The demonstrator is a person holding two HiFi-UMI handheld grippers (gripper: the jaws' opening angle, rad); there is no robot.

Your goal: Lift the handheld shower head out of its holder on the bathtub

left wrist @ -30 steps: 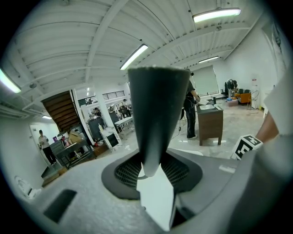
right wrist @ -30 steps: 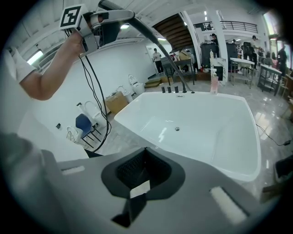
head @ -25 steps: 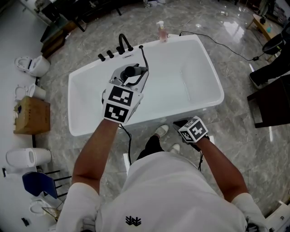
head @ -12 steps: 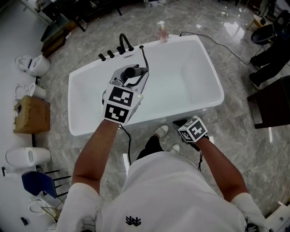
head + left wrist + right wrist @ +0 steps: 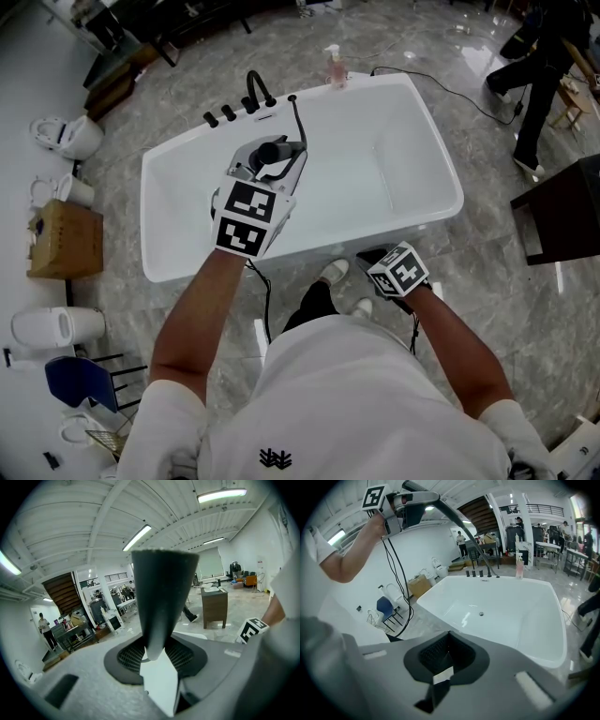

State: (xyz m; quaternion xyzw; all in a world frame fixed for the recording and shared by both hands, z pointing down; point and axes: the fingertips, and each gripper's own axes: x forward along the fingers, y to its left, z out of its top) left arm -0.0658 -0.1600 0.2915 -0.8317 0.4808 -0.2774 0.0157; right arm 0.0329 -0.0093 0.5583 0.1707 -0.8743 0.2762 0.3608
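I hold still: my left gripper [image 5: 278, 150] stays clamped on the black handheld shower head [image 5: 161, 597], lifted free; right gripper [image 5: 436, 686] closed, empty.

Reference: bathtub [image 5: 356, 230]. Faucet [image 5: 255, 89] and knobs [image 5: 218, 116] on far rim, soap bottle [image 5: 335, 67] right of them. Shower head [image 5: 299, 120] over tub's far-left part, in my left gripper [image 5: 277, 148]. Right gripper [image 5: 375, 255] outside near rim. Cardboard box [image 5: 64, 239] left of tub, cabinet [image 5: 562, 216] right.
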